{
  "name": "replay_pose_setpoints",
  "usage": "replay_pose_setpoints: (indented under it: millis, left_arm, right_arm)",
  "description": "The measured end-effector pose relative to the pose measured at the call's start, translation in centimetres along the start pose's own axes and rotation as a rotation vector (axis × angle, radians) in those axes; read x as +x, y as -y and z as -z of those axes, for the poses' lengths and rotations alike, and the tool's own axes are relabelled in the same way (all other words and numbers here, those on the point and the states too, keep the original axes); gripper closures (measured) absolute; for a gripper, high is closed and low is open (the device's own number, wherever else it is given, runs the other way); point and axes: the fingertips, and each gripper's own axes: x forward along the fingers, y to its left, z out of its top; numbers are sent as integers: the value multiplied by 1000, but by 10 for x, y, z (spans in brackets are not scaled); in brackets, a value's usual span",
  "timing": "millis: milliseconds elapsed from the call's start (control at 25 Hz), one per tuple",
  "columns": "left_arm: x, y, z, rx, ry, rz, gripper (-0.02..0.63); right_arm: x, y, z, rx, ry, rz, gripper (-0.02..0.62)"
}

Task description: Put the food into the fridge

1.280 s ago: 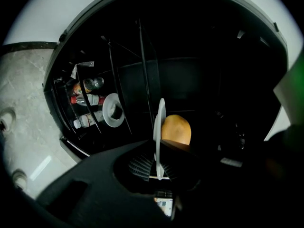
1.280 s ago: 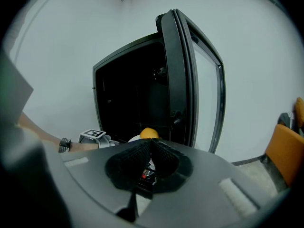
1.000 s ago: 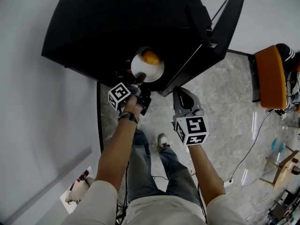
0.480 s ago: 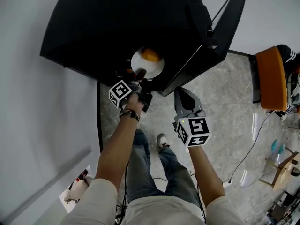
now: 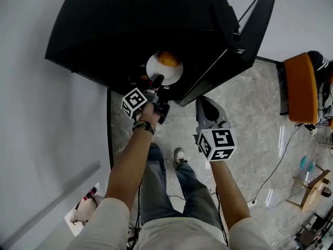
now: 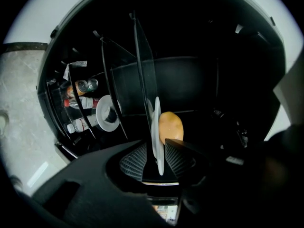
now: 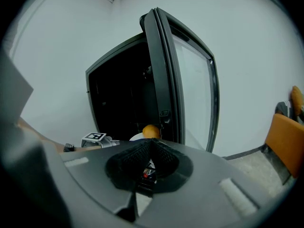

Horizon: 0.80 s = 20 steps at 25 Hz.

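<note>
Since a second ago: the plate [image 5: 164,69] has gone a little deeper into the fridge [image 5: 119,30], and your left gripper [image 5: 157,80] went in with it.

Left gripper: jaws opening. The plate's rim stands between the pads, and a thin gap shows on each side, so they no longer press on it.

The food [image 6: 171,127], an orange-yellow lump, sits on the plate. The plate appears to lie flat on a glass shelf [image 6: 141,65] inside the fridge.

Right gripper [image 7: 149,152]: jaws together, nothing in them. It hangs outside the fridge beside the open door [image 5: 250,30].

Step in hand, as judged: release of the plate on the shelf.

Next move calls for drawing the left gripper straight back along the rim. Don't lift or twist, or a pad may catch the edge and drag the plate out. After that, the door remains to be closed.
</note>
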Motion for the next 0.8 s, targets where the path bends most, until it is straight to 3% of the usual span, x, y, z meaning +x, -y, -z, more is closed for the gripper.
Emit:
replay_pose_setpoints:
  millis: [440, 800]
  left_arm:
    - [-26, 1, 14, -2, -17, -28, 488]
    - [-28, 3, 12, 17, -8, -48, 577]
  right_arm:
    - [0, -11, -3, 15, 6, -32, 589]
    - [-1, -12, 6, 12, -9, -30, 589]
